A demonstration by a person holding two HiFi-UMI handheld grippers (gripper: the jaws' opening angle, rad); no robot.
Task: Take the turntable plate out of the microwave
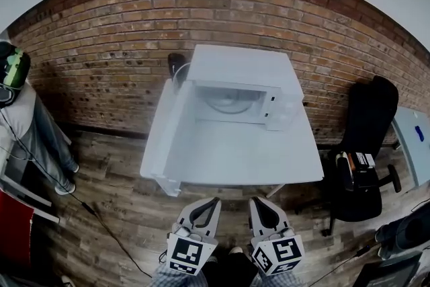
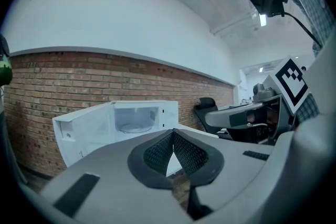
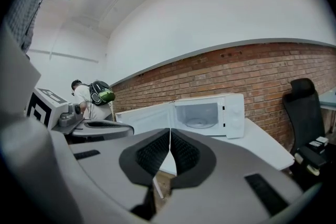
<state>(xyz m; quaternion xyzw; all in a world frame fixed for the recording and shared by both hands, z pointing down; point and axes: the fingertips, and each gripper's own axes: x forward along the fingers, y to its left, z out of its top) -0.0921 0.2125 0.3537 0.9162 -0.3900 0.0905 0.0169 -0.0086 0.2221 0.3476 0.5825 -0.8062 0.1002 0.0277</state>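
Nearest the camera, the left hand-held gripper (image 1: 209,205) and the right hand-held gripper (image 1: 257,203) are side by side over the wooden floor (image 1: 121,212), just short of the table's near edge. Both point toward the table. In each gripper view the jaws are clenched tip to tip with nothing between them.

Beyond them is a white table (image 1: 235,165); its near half is bare. A white microwave (image 1: 242,80) sits at the table's far edge, against a brick wall (image 1: 222,3). Its door (image 1: 176,124) is swung wide open to the left, reaching along the table's left edge. The turntable plate (image 1: 228,103) lies flat inside the microwave's open cavity, well apart from both grippers.

A black office chair (image 1: 366,138) is on the floor past the table's right edge. A person (image 1: 23,111) carrying a pack with a green patch is on the floor off the table's left side, near the wall.
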